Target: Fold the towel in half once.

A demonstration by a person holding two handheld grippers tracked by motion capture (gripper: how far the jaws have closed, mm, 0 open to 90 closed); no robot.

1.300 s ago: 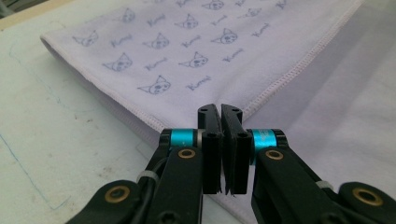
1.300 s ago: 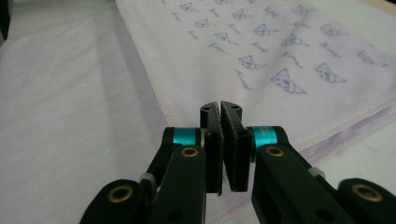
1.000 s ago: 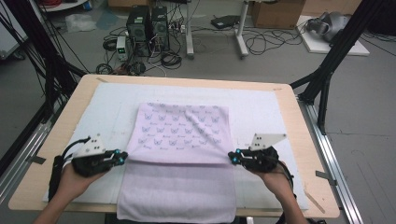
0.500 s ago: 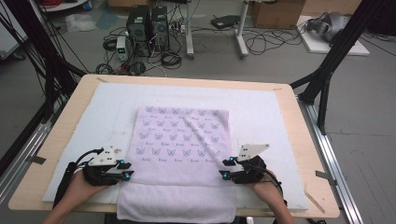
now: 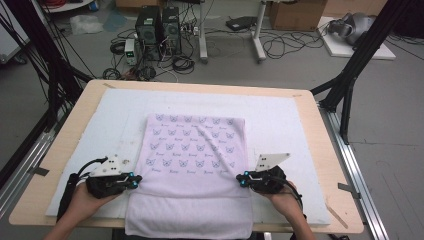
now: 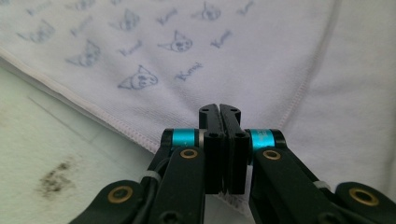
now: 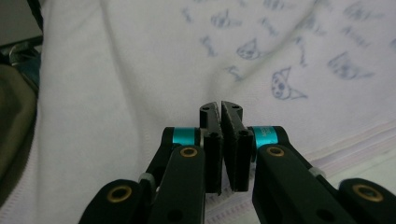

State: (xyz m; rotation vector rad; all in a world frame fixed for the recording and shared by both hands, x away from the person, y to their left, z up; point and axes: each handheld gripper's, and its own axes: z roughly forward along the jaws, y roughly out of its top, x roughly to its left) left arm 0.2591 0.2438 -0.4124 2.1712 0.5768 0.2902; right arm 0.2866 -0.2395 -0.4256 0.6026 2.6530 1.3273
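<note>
Pinching each side edge of the kitty-print towel (image 5: 192,170), both tongs, left (image 5: 134,180) and right (image 5: 242,179), are shut on it. It lies flat mid-table (image 5: 320,150), ready for folding.

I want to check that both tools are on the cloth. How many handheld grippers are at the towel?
2. The left gripper sits at the towel's left edge, the right gripper at its right edge, both near the table's front.

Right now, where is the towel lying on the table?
In the high view the towel lies in the middle of the white mat, its near end hanging over the table edge.
</note>
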